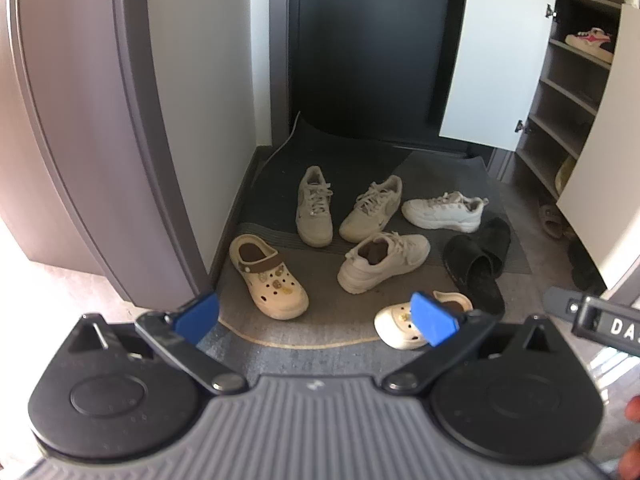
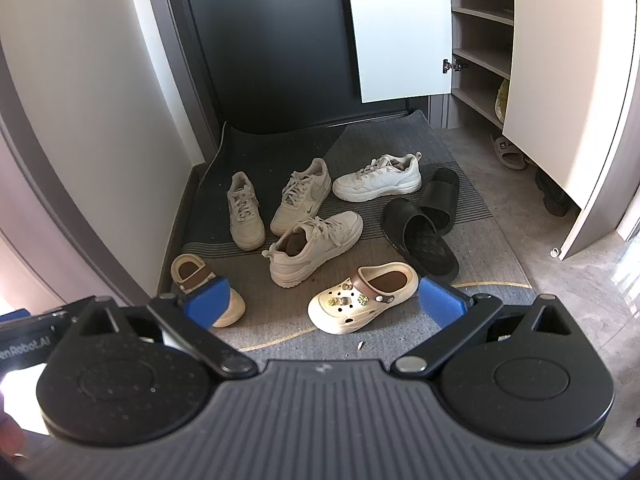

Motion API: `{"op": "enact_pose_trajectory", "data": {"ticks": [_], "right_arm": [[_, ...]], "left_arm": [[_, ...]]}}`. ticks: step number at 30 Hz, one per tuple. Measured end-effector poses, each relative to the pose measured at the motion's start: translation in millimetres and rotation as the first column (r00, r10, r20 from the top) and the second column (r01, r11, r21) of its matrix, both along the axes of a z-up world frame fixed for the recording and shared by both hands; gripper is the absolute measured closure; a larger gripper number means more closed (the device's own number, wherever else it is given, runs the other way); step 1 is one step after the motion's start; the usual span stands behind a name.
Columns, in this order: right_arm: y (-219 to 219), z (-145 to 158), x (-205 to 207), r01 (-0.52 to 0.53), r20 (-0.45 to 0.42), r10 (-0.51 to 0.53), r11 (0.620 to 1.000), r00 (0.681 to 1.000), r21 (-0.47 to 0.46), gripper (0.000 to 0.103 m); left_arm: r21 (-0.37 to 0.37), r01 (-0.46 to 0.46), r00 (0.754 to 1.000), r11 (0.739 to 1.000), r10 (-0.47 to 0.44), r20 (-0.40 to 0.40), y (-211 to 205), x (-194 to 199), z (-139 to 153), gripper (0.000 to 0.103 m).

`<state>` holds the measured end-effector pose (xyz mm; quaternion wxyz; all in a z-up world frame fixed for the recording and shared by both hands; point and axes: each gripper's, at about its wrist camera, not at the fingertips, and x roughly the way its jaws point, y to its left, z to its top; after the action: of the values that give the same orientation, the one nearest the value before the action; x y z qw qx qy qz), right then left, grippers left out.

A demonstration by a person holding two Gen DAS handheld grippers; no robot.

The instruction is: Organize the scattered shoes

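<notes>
Shoes lie scattered on the entry mat (image 1: pixel 352 160). In the left wrist view I see two beige sneakers (image 1: pixel 314 206) (image 1: pixel 372 208), a cream sneaker (image 1: pixel 382 262), a white sneaker (image 1: pixel 444 210), black slides (image 1: pixel 476 262) and two cream clogs (image 1: pixel 270 276) (image 1: pixel 396 326). The right wrist view shows a cream clog (image 2: pixel 362 296), the cream sneaker (image 2: pixel 314 246) and black slides (image 2: pixel 420 226). My left gripper (image 1: pixel 316 316) is open, held above the floor short of the clogs. My right gripper (image 2: pixel 324 302) is open over the near clog, not touching it.
An open shoe cabinet (image 1: pixel 560 92) with shelves stands at the right, its white door (image 1: pixel 496 52) swung out; a pink-and-white shoe (image 1: pixel 592 42) sits on a shelf. A tan slide (image 2: pixel 508 152) lies under it. A dark door (image 2: pixel 272 40) and walls close off the back and left.
</notes>
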<state>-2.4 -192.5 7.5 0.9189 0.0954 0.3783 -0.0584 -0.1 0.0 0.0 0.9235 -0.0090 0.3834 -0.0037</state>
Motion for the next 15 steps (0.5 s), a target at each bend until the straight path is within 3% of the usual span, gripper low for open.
{"op": "enact_pose_trajectory", "data": {"ticks": [15], "right_arm": [[-17,12,1,-0.007,-0.006,0.007,1.000,1.000,0.007,0.000]], "left_arm": [[0.000,-0.012,1.000,1.000,0.012,0.009,-5,-7,-2,0.000]]}}
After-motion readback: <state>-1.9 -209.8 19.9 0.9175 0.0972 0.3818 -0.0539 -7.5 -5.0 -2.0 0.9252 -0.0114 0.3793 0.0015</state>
